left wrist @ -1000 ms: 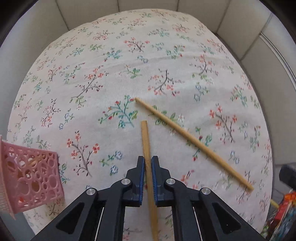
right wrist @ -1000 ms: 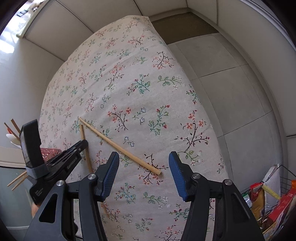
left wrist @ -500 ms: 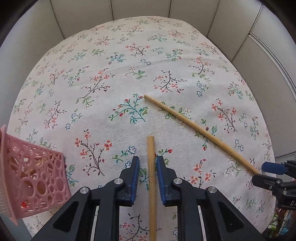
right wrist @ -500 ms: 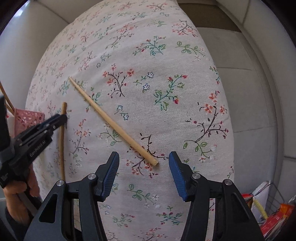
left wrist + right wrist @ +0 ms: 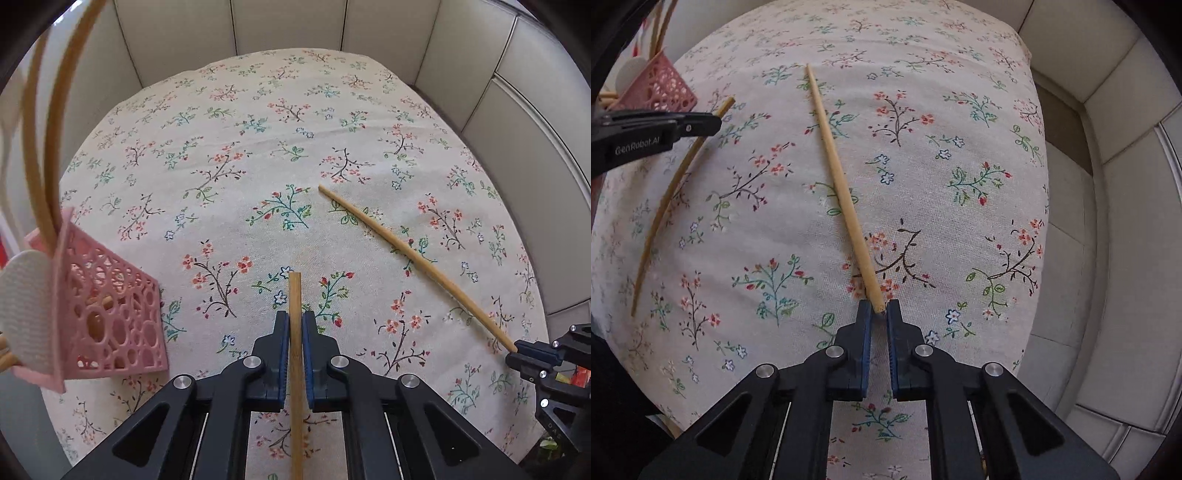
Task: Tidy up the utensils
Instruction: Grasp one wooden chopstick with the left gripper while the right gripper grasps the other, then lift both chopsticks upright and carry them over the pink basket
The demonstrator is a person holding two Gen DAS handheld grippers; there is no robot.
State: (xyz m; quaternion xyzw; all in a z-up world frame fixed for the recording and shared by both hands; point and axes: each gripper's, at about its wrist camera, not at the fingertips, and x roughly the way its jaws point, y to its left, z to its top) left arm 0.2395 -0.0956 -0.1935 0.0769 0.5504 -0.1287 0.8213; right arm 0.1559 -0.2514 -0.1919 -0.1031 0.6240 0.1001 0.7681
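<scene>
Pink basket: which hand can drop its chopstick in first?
Probably the left gripper. It grips its chopstick right beside the pink basket; the right gripper pinches the other chopstick farther away.

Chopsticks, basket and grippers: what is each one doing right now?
Left gripper: shut on the darker chopstick.
Darker chopstick: pinched near one end.
Right gripper: just closed on the pale chopstick's end.
Pale chopstick: lying on the flowered cloth.
Pink basket: tilted in view, holding utensils.
</scene>
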